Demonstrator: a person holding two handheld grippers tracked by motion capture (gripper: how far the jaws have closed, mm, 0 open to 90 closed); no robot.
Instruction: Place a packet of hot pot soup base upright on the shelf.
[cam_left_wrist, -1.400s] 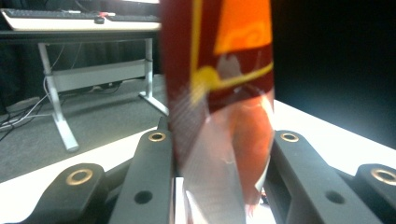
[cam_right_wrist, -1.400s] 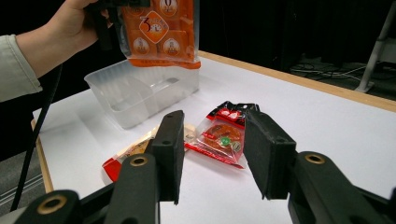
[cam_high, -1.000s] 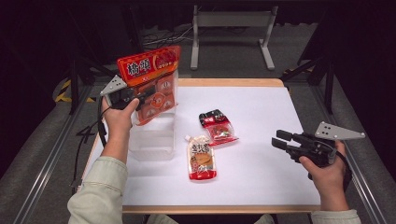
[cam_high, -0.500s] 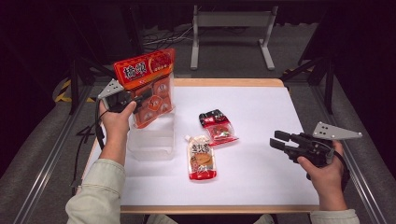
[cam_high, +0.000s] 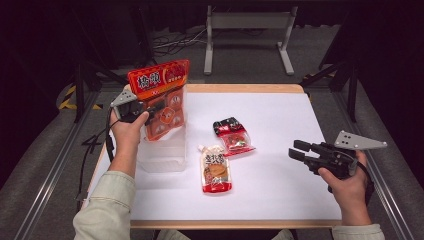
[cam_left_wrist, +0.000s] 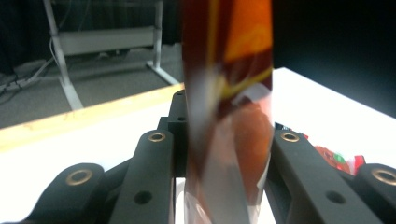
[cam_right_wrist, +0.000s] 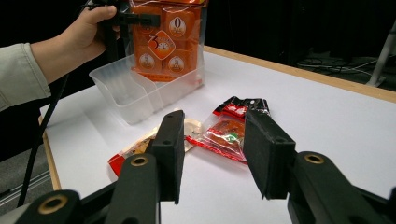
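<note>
Left claw (cam_high: 150, 107) pinching the orange snack pack (cam_high: 161, 97) | I'm lowering it from its earlier height, bottom edge now dipping into the clear bin (cam_high: 162, 150) on the desk (cam_high: 280, 130) | right claw (cam_high: 300, 150) hovering spread, two pouches nearby waiting.

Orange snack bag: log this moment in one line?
left hand-held gripper: shut on orange snack bag | over clear bin | right hand-held gripper: open, empty
</note>
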